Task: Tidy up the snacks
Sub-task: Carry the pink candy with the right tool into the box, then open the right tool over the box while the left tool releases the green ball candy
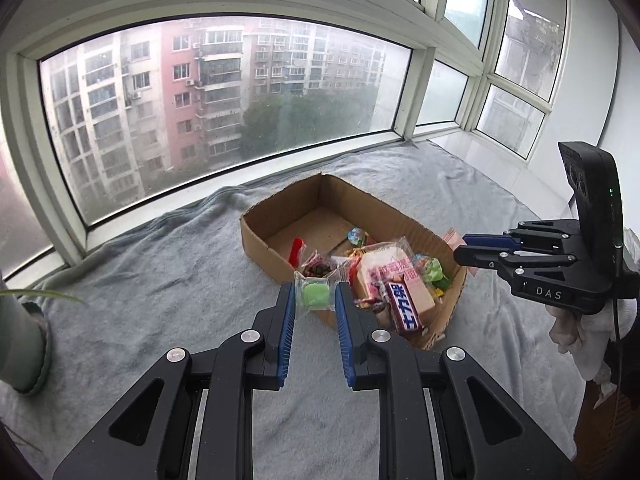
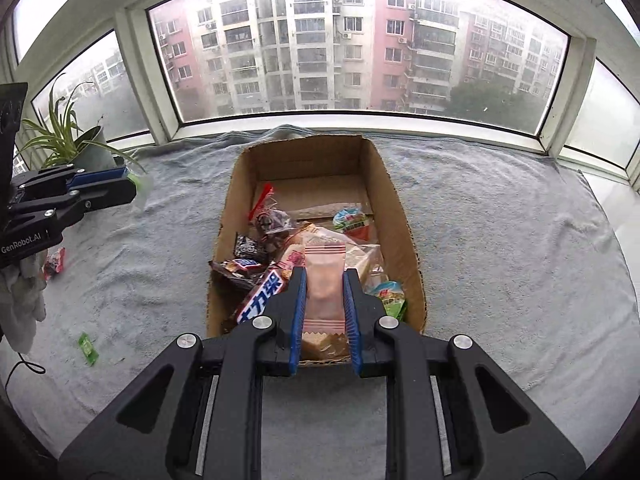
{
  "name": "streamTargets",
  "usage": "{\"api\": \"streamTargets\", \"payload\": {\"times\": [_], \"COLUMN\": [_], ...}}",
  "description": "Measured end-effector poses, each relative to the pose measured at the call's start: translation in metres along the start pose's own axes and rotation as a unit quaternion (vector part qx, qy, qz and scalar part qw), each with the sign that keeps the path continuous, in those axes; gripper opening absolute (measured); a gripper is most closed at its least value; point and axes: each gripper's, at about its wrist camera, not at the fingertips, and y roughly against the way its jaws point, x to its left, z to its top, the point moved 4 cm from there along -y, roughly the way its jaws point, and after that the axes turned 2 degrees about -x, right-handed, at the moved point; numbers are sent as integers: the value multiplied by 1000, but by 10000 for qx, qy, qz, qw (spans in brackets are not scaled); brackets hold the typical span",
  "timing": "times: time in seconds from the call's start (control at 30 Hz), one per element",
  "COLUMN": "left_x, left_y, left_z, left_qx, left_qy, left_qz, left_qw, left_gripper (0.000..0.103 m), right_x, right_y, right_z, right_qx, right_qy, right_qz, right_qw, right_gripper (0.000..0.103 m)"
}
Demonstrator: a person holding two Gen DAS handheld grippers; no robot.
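Observation:
An open cardboard box [image 1: 260, 232] [image 2: 400, 216] sits on a grey blanket and holds several wrapped snacks, among them a chocolate bar [image 1: 404, 306] [image 2: 260, 292]. My left gripper [image 1: 315, 294] is shut on a clear packet with a green sweet [image 1: 314, 295], held just outside the box's near left wall. My right gripper [image 2: 325, 284] is shut on a pink packet [image 2: 324, 280], held over the box's near end. In the left wrist view the right gripper [image 1: 466, 250] shows at the box's right side.
A green packet [image 2: 88, 348] and a red-wrapped snack [image 2: 54, 262] lie on the blanket [image 2: 500, 260] left of the box. A potted plant [image 2: 80, 144] stands at the far left by the window. The window frame bounds the blanket's far edge.

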Motion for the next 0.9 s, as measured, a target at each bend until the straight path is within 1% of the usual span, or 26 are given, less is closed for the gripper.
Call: {"api": "streamTargets", "payload": {"times": [0.13,0.27,0.53,0.77,0.9], "left_x": [-6,-11,-24,-28,-30], "left_y": [-17,-37,-73,-86,-87], "left_z": [15,23,26,25,26], "left_qx": [-15,51,257,292,297], "left_qy": [-57,4,-34,4,31], "left_qz": [45,9,31,-17,-55], "left_qw": [10000,10000,9997,9996,9995], "left_gripper": [18,18,18,19,19], "right_x": [-15,-25,-40,-42,-43], "right_y": [-12,-26,-44,-52,-56], "right_z": [-2,-6,-13,-13,-11], "right_qx": [90,189,312,375,400], "right_qy": [-69,-201,-416,-437,-422], "right_qz": [-41,-50,-56,-68,-103], "right_qw": [9999,9996,9986,9983,9983], "right_gripper": [19,19,19,19,19]}}
